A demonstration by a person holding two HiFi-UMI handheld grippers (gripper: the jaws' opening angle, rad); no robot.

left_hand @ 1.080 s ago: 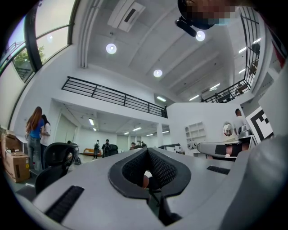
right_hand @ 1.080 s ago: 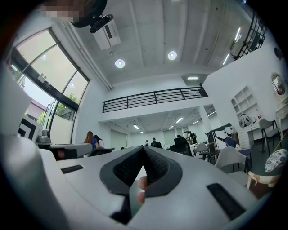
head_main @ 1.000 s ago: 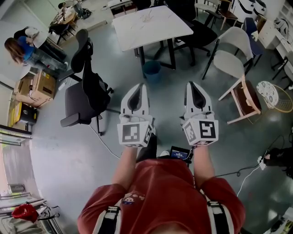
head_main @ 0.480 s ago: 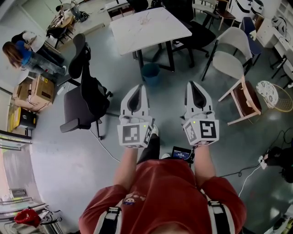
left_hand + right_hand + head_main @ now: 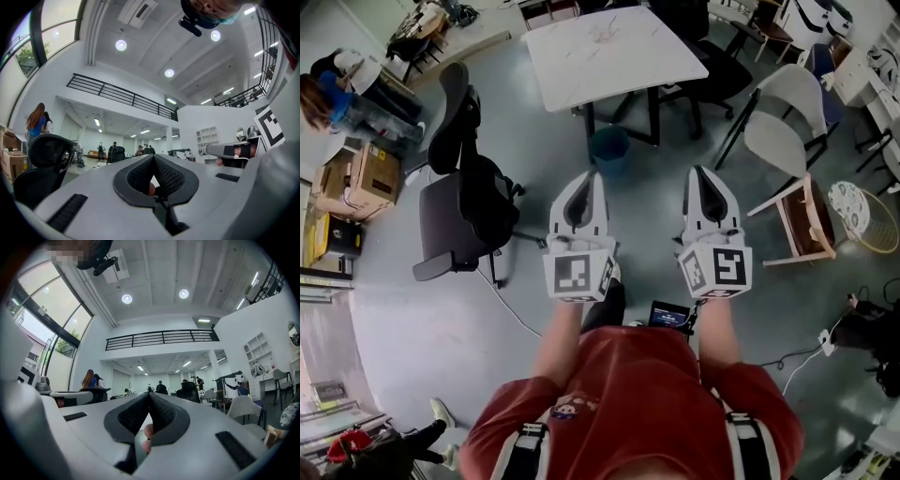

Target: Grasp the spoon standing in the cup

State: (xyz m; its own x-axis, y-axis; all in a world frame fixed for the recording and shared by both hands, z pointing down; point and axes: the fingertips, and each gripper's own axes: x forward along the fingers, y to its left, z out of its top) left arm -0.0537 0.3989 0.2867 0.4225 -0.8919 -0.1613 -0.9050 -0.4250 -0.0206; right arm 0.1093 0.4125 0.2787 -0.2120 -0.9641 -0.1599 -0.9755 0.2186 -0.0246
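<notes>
Spoon and cup show in no view, so where they stand cannot be told. Left hand-held gripper (image 5: 593, 178) and right hand-held gripper (image 5: 698, 173) are held out side by side in front of the person's chest. They are parallel and a little apart, both pointing forward at about level above the grey floor (image 5: 394, 319). Each sits at the end of a bare forearm (image 5: 562, 342) coming out of a red shirt (image 5: 628, 403), with its marker cube (image 5: 578, 272) nearest the body. In the left gripper view the dark ribbed pads (image 5: 166, 176) meet at their tips with nothing between them. The right gripper view shows the same, jaws fully together and empty, and a finger (image 5: 147, 431) of the holding hand shows through the gap below the pads. Beyond the tips in the head view a blue bin (image 5: 609, 147) stands on the floor just before a white table (image 5: 619, 52). A black office chair (image 5: 469, 202) is off to the left and a white chair (image 5: 783, 122) to the right.
</notes>
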